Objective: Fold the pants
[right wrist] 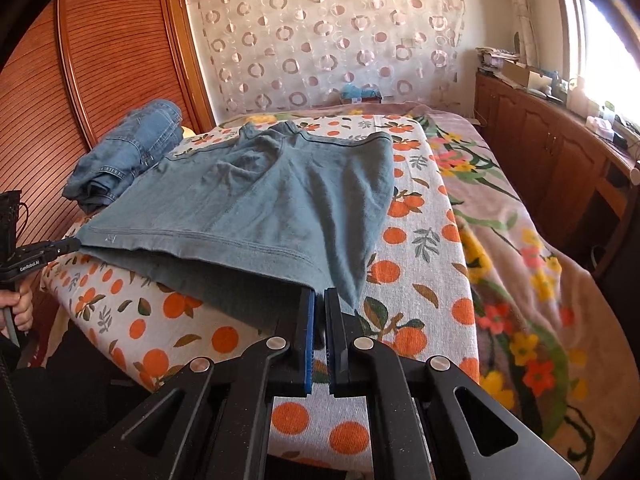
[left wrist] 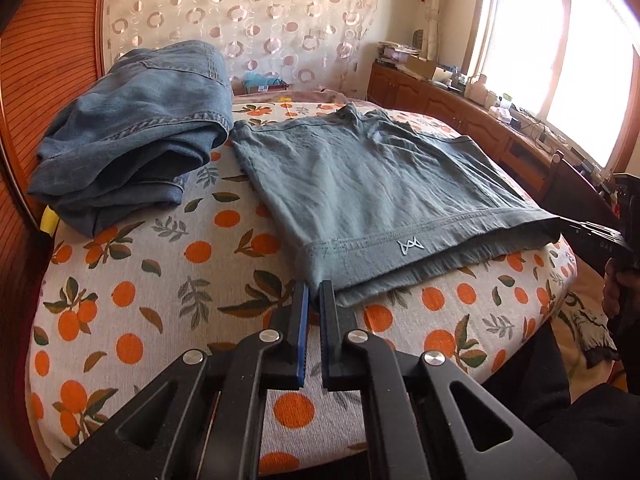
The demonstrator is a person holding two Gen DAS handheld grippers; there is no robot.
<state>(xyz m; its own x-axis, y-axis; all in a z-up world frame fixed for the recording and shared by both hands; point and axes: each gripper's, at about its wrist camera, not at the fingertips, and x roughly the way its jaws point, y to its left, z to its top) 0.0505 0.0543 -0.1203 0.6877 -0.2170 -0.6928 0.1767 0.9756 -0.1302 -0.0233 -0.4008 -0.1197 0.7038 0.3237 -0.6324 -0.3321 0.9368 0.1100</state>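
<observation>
1. Grey-green pants (left wrist: 360, 184) lie flat on the orange-print bed (left wrist: 168, 300); the left tool (left wrist: 314, 292) pinches their near hem corner.
2. The right tool (right wrist: 320, 300) pinches the opposite corner (right wrist: 316, 280). Uneven lifting could skew the fold; either thin pinch may slip.

I read "GenRobot.AI" in white on the black body of the left tongs (right wrist: 64, 246). The grey-blue pants (left wrist: 360, 184) carry a white zigzag emblem on the near hem.
</observation>
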